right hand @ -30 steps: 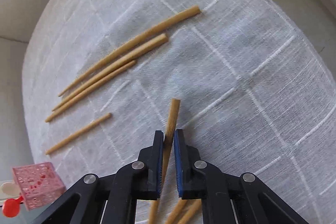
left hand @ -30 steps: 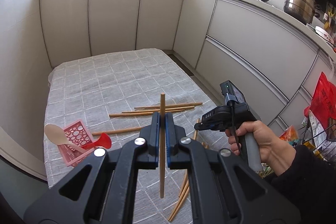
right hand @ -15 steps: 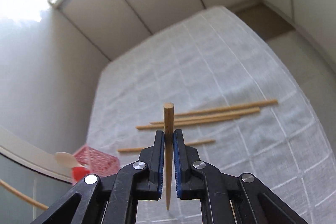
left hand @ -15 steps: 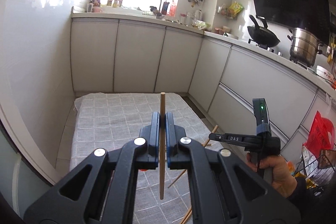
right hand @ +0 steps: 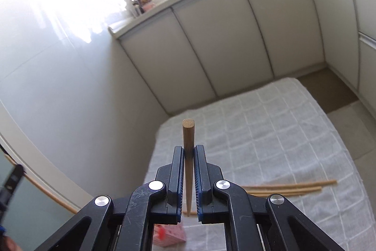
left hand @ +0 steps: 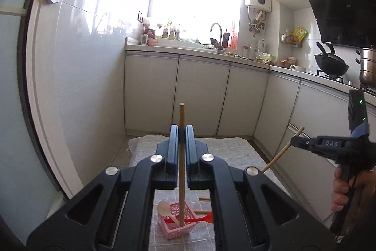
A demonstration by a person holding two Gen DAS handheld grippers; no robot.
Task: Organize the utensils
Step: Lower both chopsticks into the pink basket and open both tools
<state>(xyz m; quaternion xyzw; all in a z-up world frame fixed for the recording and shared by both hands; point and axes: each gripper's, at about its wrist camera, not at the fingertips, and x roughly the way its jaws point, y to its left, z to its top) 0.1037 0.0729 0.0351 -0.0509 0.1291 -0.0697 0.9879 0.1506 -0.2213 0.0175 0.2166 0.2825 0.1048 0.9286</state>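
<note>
Chopsticks of thin light wood, one upright in each clenched claw: left claw [left hand: 180, 140], right claw [right hand: 188, 155]. Stiff, light and smooth, they may slip; grip near the middle. Below stands the pink perforated plastic basket [left hand: 176, 227]; other chopsticks [right hand: 289, 187] lie on the checked cloth [right hand: 270, 124].

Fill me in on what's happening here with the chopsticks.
A person is sorting utensils on the cloth-covered table with handheld tongs. The left tongs are shut on one wooden chopstick, held upright above the pink basket, which already holds a pale spoon and a red utensil. The right tongs grip a second chopstick, lifted clear of the table. More chopsticks lie loose on the cloth.
</note>
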